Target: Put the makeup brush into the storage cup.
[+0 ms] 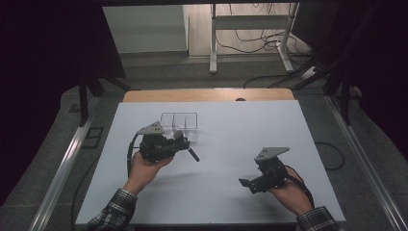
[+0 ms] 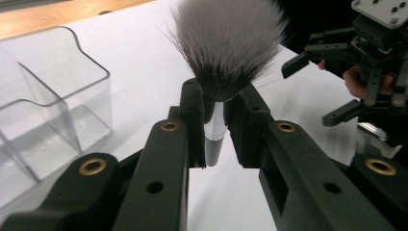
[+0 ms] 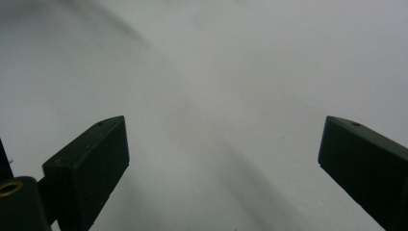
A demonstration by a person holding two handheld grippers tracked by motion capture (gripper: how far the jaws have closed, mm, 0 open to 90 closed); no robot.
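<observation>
A person sits at a white desk (image 1: 216,192) holding tongs in each hand. The left tongs (image 2: 215,120) are clenched on one brush (image 2: 226,48) by its pale handle just under the bristles, which are fluffy, white-tipped and dark at the base. In the high view the left tongs (image 1: 185,142) hover left of centre, with the brush's dark handle end (image 1: 193,155) slanting down toward the near right. Just beyond them stands one clear organiser (image 1: 179,122) with several compartments, nothing visible inside. The right tongs (image 3: 221,159) are released, jaws spread wide over bare desk with nothing between them; in the high view the right tongs (image 1: 245,183) rest near the right front, well apart from the brush. Likely risks: the grip is narrow and close to the bristles, so the brush could pivot or slip if tilted fast; lowered off-line, the handle could catch a divider or nudge the light organiser across the desk. Count: one brush, one organiser, two tongs, two hands.
</observation>
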